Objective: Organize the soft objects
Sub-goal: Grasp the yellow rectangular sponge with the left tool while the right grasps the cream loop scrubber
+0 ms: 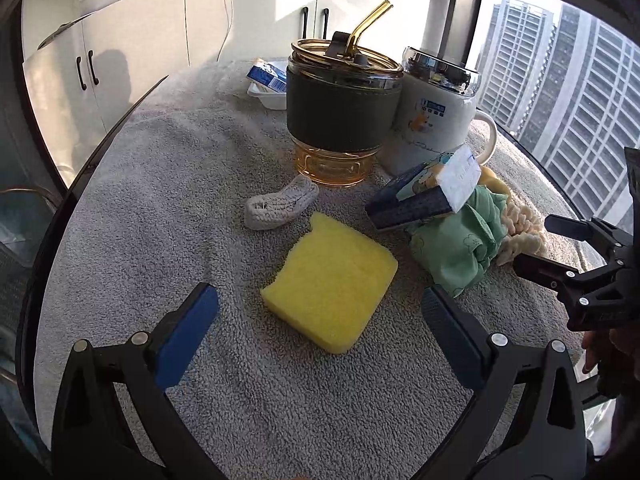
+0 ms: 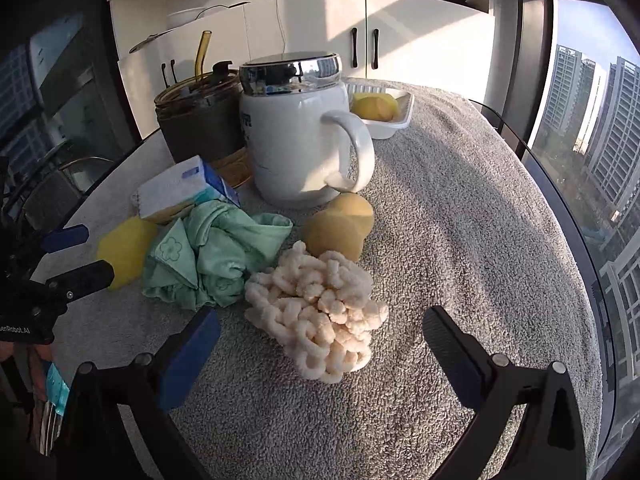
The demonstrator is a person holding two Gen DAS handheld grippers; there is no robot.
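Hovering with jaws spread and empty, my left gripper (image 1: 320, 328) framed the sponge (image 1: 330, 282) on the towel (image 1: 160, 184), while my right gripper (image 2: 320, 340), equally released, faced the knit chain (image 2: 320, 312). Beyond lay the green cloth (image 2: 208, 256), a tissue pack (image 2: 180, 188), a small knit shoe (image 1: 280, 204) and two yellow puffs (image 2: 340, 228) beside the mug (image 2: 296, 136) and tumbler (image 1: 342, 112). I judged sorting barely begun: only one puff sat in the tray (image 2: 394, 124).
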